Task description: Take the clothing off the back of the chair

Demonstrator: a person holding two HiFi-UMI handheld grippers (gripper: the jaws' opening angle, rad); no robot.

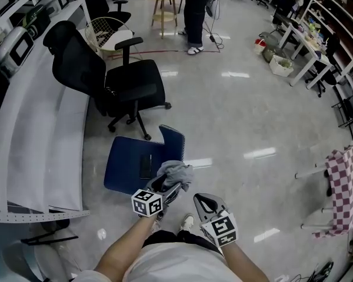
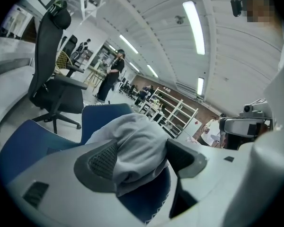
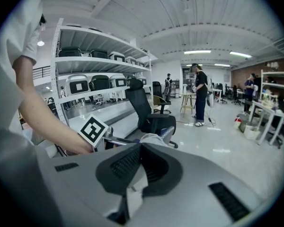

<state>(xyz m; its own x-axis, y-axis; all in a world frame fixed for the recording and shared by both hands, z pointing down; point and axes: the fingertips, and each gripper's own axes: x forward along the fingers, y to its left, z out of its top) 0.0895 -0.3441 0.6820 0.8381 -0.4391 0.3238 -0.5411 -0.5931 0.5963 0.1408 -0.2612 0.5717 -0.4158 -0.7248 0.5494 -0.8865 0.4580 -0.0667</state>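
A bundle of grey clothing (image 1: 176, 172) lies between the jaws of my left gripper (image 1: 167, 188), above the front edge of the blue chair (image 1: 126, 166). In the left gripper view the clothing (image 2: 135, 145) fills the gap of the left gripper (image 2: 138, 159). Its jaws stand wide and the pads (image 2: 103, 161) do not squeeze the cloth. The blue chair's back (image 2: 102, 115) rises just behind the bundle. My right gripper (image 1: 202, 201) hangs to the right of the bundle, shut and empty. Its jaws meet in the right gripper view (image 3: 140, 148).
A dark flat object (image 1: 146, 165) lies on the blue seat. A black office chair (image 1: 117, 84) stands beyond it. White shelving (image 1: 44, 140) runs along the left. A person (image 1: 195, 13) stands far off by a wooden stool (image 1: 163, 4). A checkered cloth (image 1: 346, 187) hangs at right.
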